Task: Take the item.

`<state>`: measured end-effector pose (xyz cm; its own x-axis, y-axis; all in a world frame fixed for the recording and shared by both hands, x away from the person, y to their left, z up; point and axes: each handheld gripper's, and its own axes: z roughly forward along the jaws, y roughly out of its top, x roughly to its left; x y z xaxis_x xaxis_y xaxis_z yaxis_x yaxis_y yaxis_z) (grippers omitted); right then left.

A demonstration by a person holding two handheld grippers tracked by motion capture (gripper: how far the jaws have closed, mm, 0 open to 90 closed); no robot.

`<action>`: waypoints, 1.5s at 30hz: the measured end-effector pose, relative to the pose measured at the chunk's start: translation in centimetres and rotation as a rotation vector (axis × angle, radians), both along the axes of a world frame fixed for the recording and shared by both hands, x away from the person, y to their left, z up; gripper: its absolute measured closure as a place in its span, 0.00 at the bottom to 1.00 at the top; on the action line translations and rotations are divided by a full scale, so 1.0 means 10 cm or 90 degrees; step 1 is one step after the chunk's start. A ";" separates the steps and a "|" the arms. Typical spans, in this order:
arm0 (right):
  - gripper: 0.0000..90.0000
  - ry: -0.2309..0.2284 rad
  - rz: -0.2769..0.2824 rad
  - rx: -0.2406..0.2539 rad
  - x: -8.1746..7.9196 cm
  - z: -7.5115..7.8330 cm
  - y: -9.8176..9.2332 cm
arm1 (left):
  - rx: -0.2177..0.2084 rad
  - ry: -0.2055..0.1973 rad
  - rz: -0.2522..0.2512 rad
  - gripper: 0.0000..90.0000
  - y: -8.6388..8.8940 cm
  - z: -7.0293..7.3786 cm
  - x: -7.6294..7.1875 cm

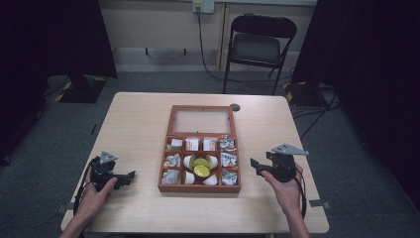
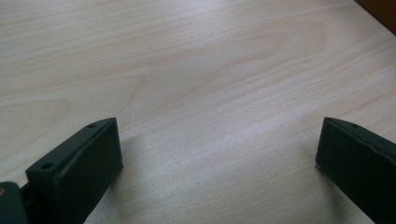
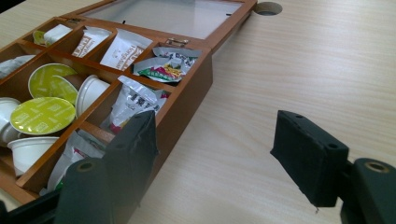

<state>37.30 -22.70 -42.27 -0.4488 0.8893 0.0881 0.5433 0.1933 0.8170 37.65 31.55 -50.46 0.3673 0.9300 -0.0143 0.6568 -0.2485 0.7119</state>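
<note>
the left gripper sat low over the bare table, jaws spread wide with nothing between them, well to the left of the box. the right gripper hovered just to the right of the box, jaws also wide apart and empty, pointing at its right wall. beyond its left jaw lay sachets in the near compartments, and farther in, green-lidded pods. the glass lid lay open flat behind.
</note>
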 end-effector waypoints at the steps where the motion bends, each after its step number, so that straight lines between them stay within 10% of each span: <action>1: 0.34 -0.001 0.002 0.000 0.01 0.01 0.01 | 0.001 0.000 0.000 0.00 0.00 0.00 0.00; 45: 0.43 -0.004 0.131 -0.004 0.18 0.10 0.74 | 0.000 0.000 0.000 0.00 0.00 0.00 0.00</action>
<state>39.08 -15.27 -41.24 -0.6210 0.7797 0.0804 0.4875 0.3038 0.8186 37.66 31.55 -50.46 0.3674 0.9300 -0.0140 0.6568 -0.2487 0.7119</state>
